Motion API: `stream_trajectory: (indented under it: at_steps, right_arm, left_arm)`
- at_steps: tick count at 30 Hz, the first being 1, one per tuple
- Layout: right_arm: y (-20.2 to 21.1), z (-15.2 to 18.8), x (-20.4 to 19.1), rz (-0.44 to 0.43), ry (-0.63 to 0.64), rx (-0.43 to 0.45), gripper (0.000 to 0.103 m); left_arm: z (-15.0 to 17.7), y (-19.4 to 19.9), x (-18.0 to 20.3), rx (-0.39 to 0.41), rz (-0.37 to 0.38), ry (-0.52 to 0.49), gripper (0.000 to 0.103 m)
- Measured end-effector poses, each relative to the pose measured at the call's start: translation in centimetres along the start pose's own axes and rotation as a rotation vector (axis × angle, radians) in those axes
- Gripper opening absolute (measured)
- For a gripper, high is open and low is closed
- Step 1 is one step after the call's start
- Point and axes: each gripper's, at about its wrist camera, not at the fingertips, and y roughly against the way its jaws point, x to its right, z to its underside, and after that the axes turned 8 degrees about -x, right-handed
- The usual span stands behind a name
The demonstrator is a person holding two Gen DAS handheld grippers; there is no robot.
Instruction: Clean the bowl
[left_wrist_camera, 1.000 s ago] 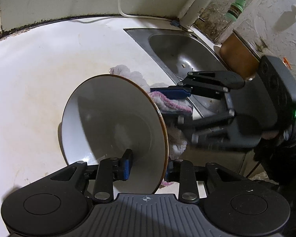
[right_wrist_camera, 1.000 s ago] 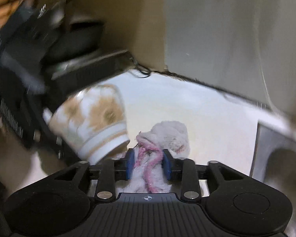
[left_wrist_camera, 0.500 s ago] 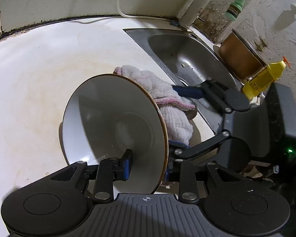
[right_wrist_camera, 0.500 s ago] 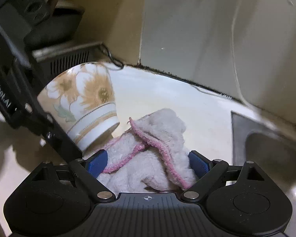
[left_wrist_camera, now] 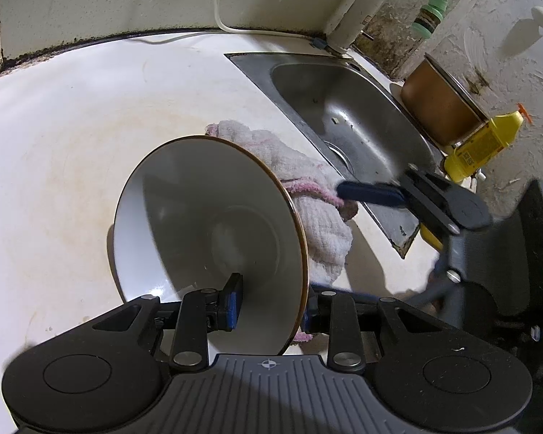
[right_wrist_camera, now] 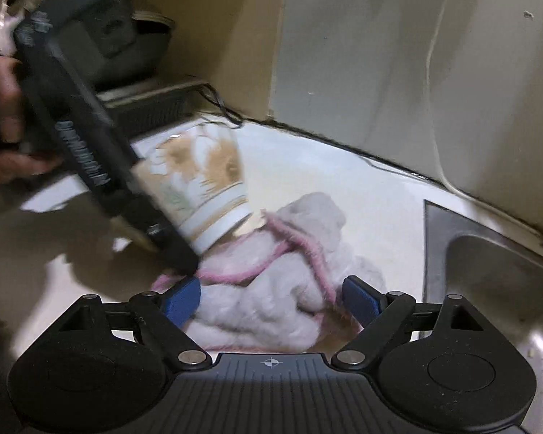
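Note:
My left gripper [left_wrist_camera: 271,307] is shut on the rim of a white bowl [left_wrist_camera: 206,224] with a brown edge, held tilted on its side above the counter. Its flowered outside shows in the right wrist view [right_wrist_camera: 202,184]. A white cloth with pink trim [left_wrist_camera: 307,195] lies on the counter beside the bowl; it also shows in the right wrist view [right_wrist_camera: 282,289]. My right gripper [right_wrist_camera: 271,298] is open, its blue pads on either side of the cloth, not squeezing it. It shows in the left wrist view [left_wrist_camera: 398,195] at the right.
A steel sink [left_wrist_camera: 344,115] lies right of the cloth, with a tap [left_wrist_camera: 358,14] behind. A brown pot [left_wrist_camera: 441,108] and a yellow bottle [left_wrist_camera: 485,144] stand by the sink's far side. The white counter [left_wrist_camera: 72,144] extends left to the wall.
My right gripper opened and let go of the cloth, which now lies on the counter. The left gripper keeps holding the bowl, almost unmoved.

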Motion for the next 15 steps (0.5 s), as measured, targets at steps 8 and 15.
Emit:
stream_trajectory:
  at_steps: [8,15]
  right_arm:
    - [-1.4,-0.7,2.7,-0.066,-0.076,-0.049,0.040]
    - [-0.8,3.3,12.4,-0.622,-0.798,0.037,0.020]
  left_arm:
    - [0.0,-0.1,0.1,0.000,0.004,0.006,0.034]
    - [-0.1,-0.3,0.5,-0.010,-0.015,-0.009,0.036]
